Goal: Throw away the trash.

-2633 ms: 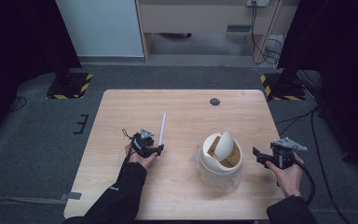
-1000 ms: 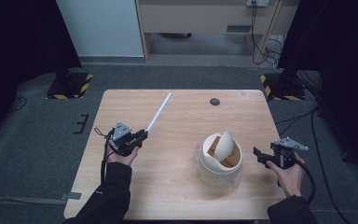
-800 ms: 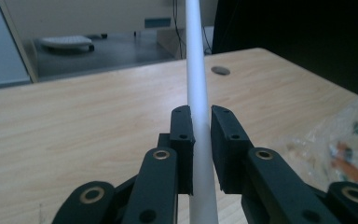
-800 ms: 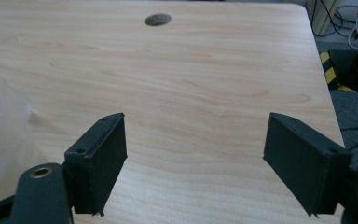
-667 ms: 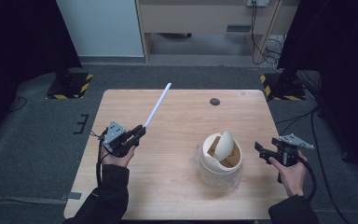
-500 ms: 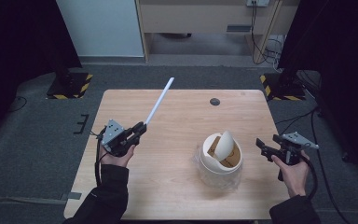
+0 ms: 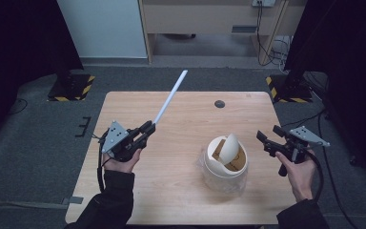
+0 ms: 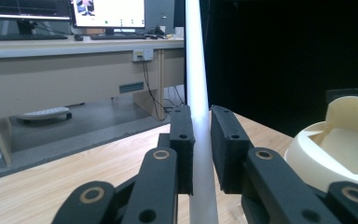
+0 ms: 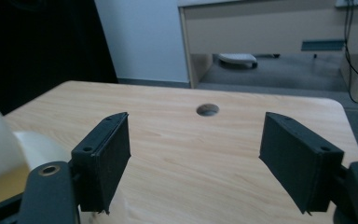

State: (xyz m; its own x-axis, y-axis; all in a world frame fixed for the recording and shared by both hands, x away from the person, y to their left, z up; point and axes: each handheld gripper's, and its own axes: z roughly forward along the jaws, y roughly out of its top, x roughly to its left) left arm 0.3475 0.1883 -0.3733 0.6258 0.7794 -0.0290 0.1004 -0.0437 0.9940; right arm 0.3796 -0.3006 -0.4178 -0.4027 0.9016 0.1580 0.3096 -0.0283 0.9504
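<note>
My left gripper [image 8: 200,154] pinches a long white rod [image 8: 196,93], whose top is cut off in this close view; the high view shows its whole length slanting past the table [image 7: 181,191]. My right gripper [image 9: 193,158] gapes wide, empty, beside the cream bin [image 7: 226,162]. Its contents are unclear.

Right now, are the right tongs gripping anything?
No, the right tongs stand wide open with only the bare table showing between their jaws.
</note>
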